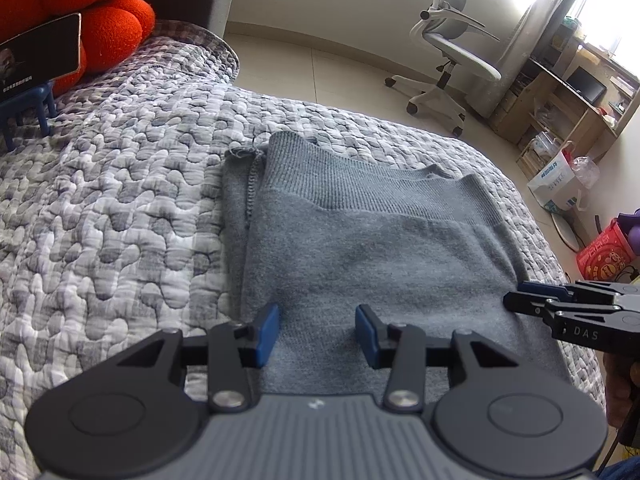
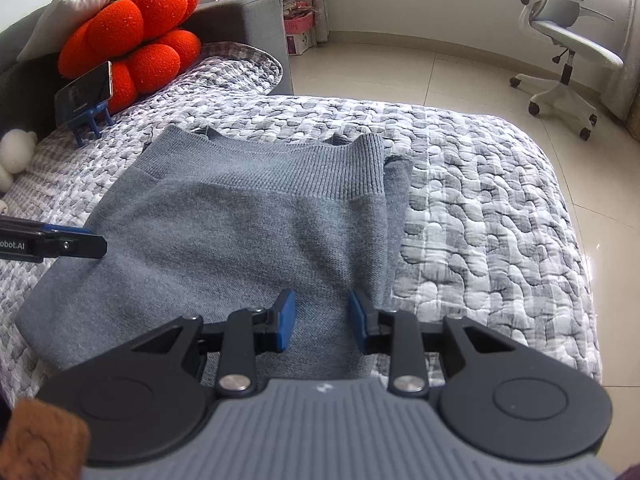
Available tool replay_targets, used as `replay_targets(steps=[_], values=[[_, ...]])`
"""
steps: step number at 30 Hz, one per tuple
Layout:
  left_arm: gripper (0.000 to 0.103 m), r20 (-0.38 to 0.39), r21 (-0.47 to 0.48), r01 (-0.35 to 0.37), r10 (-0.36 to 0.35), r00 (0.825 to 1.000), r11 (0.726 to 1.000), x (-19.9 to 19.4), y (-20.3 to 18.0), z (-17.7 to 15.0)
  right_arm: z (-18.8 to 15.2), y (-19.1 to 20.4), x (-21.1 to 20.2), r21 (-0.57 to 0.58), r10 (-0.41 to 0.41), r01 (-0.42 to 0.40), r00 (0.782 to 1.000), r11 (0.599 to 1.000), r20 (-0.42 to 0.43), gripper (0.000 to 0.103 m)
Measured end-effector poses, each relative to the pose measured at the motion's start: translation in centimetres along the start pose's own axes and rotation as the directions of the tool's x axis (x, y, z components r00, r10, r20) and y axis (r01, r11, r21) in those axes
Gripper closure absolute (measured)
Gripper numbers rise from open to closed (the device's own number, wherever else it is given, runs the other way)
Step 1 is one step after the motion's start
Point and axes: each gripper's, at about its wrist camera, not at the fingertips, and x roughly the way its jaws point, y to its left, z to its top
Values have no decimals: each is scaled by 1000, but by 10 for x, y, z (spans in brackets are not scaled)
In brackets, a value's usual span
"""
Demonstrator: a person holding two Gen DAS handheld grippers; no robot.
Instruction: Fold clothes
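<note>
Sweater (image 1: 360, 240), grey knit, lies folded on the quilted bedspread (image 1: 120, 200), ribbed hem at twelve o'clock. From the left wrist, the left gripper (image 1: 318, 334) hangs over its near edge, jaws partly apart, holding nothing, seemingly poised to pinch; the right gripper (image 1: 520, 300) enters at three o'clock. From the right wrist, the right gripper's jaws gape likewise over the cloth's right fold, empty.
</note>
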Motion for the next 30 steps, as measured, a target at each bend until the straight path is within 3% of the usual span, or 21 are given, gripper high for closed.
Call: replay_targets(steps=[7,14,20,25,30], values=[[61,20,-29,0,0,1000,1000,-7,3,1,1,2,-8,-5,-17,18,999,1000,33,70],[61,3,-60,14,-14,1000,998,-2,7,0,0,3,-2,-1,-20,20,1000,1000,6,69],[61,-1,-63,15,-15,1000,998,-1,7,1,0,11,-17,-51,-40,45,996,998,84,64],[61,-3,-67,17,-17,1000,998,0,8,2,-4,29,-33,-138,28,-6,987,990,156,58],[61,-3,-59,11,-12,1000,998,0,7,2,-11,49,-36,-237,89,-49,983,970,162,57]])
